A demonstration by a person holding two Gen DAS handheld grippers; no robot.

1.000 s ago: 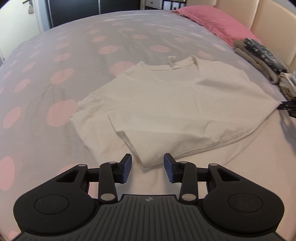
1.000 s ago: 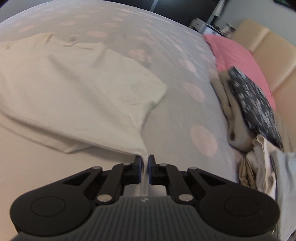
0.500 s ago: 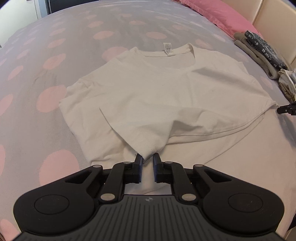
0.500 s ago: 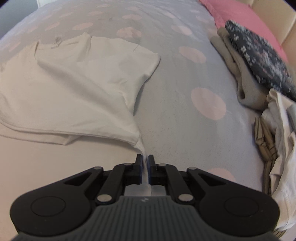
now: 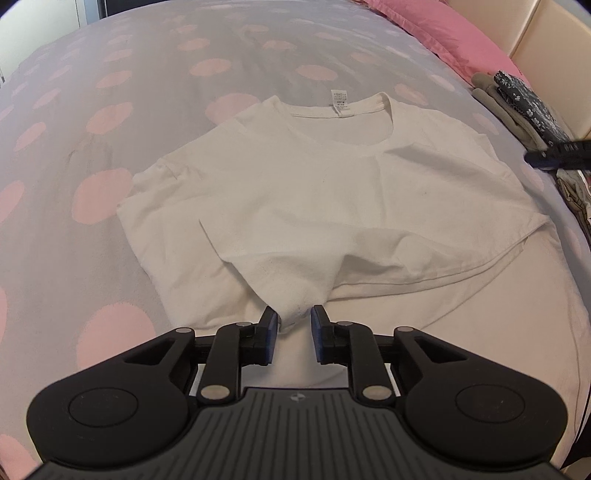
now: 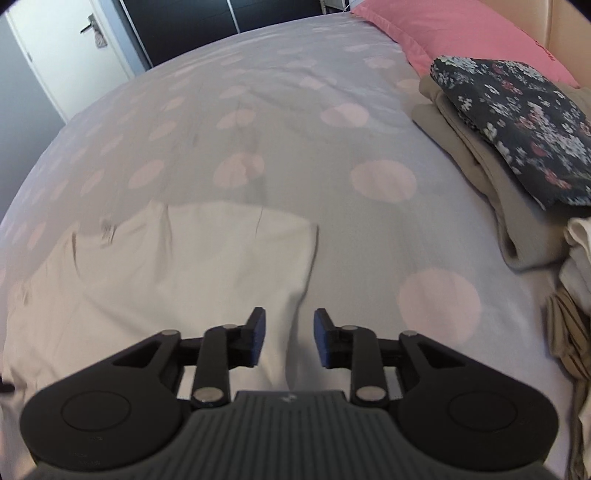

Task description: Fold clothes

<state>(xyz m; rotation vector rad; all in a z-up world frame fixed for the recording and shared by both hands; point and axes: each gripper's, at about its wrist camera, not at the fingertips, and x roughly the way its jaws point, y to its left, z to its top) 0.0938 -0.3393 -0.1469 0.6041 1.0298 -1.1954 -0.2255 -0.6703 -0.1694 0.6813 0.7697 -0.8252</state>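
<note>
A white T-shirt lies flat on the bed, collar and label at the far side, its lower part folded up over the body. My left gripper sits at the near folded corner. Its jaws are opening, and the cloth tip stands loosely between the blue pads. My right gripper hovers over the T-shirt's right side near the sleeve. Its jaws are opening too, with nothing gripped between them. In the left wrist view the right gripper shows as a dark blur at the right edge.
The bedspread is grey with pink dots. A folded pile, dark floral cloth on beige, lies at the right by a pink pillow. Loose light clothes are heaped at the right edge. A white door stands beyond the bed.
The left gripper closed on the shirt's near folded corner, then its jaws parted again. The right gripper let go of the hem corner, rolled, moved toward the sleeve and opened.
</note>
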